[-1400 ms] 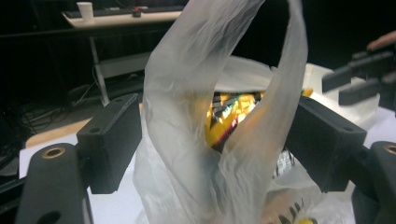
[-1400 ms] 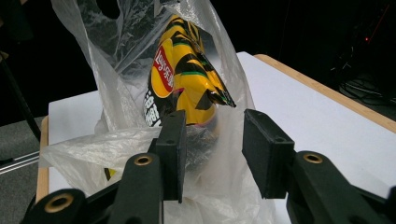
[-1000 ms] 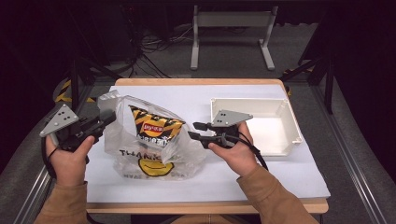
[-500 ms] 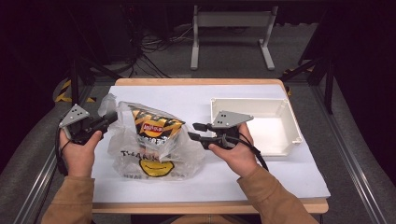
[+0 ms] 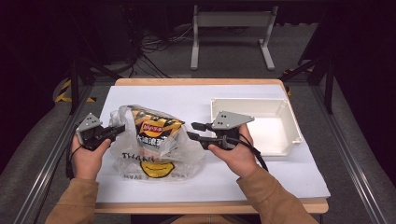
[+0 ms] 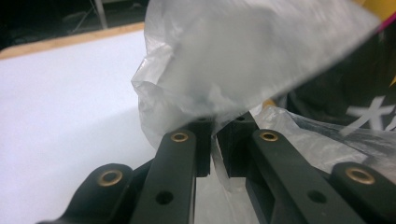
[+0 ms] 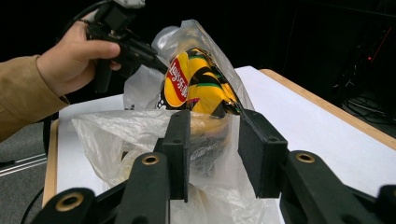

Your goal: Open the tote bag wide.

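A clear plastic bag (image 5: pixel 144 164) printed with a yellow smile lies on the white sheet, left of centre. Inside it a black and yellow crisp packet (image 5: pixel 154 131) leans upright. My left gripper (image 5: pixel 117 129) is at the bag's upper left edge. In the left gripper view, the left gripper (image 6: pixel 215 142) is shut on a fold of the plastic bag (image 6: pixel 243 60). My right gripper (image 5: pixel 192 130) is open at the bag's right side. In the right gripper view, the right gripper (image 7: pixel 210 140) has the bag's film (image 7: pixel 116 130) and the crisp packet (image 7: pixel 198 79) just beyond its jaws.
A white rectangular tray (image 5: pixel 252 101) stands at the right of the table, behind my right hand. The white sheet (image 5: pixel 187 98) covers most of the wooden tabletop. Dark floor, cables and a metal stand lie beyond the far edge.
My left gripper has moved right, in toward the bag, with the bag's edge held. The crisp packet stands a little more upright. The right gripper has stayed in place.
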Motion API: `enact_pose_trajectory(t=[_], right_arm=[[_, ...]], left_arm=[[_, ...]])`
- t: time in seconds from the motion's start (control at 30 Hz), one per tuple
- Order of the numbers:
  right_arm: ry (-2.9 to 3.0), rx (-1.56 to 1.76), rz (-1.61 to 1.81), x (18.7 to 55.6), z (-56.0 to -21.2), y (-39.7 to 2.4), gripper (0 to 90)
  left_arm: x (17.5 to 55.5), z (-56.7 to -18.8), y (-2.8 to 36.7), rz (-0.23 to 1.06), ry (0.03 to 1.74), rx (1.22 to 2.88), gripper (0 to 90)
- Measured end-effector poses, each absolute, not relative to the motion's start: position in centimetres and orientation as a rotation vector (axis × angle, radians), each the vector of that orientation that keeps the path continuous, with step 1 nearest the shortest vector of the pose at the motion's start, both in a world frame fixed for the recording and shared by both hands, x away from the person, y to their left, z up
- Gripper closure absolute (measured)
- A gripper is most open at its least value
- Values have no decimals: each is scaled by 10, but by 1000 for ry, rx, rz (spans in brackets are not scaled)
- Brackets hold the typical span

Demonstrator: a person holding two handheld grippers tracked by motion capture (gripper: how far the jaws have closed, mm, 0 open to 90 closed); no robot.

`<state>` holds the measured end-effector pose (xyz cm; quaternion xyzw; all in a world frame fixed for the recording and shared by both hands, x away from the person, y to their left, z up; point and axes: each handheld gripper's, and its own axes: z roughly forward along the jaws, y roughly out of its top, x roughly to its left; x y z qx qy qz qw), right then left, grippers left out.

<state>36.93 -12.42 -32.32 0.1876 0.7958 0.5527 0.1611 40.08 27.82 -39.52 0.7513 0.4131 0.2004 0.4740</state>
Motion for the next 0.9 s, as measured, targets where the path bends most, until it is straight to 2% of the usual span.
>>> enact_pose_trajectory(t=[0.43, 0.6, 0.9], right_arm=[[2235, 519, 1599, 368, -319, -125, 654], [2240, 511, 1611, 371, -316, -119, 655], [2258, 463, 1589, 380, -311, -96, 653]], left_arm=[[393, -423, 268, 446, 1000, 1936, 849], [395, -437, 266, 372, 1037, 1996, 846], [391, -435, 265, 390, 1015, 1999, 846]])
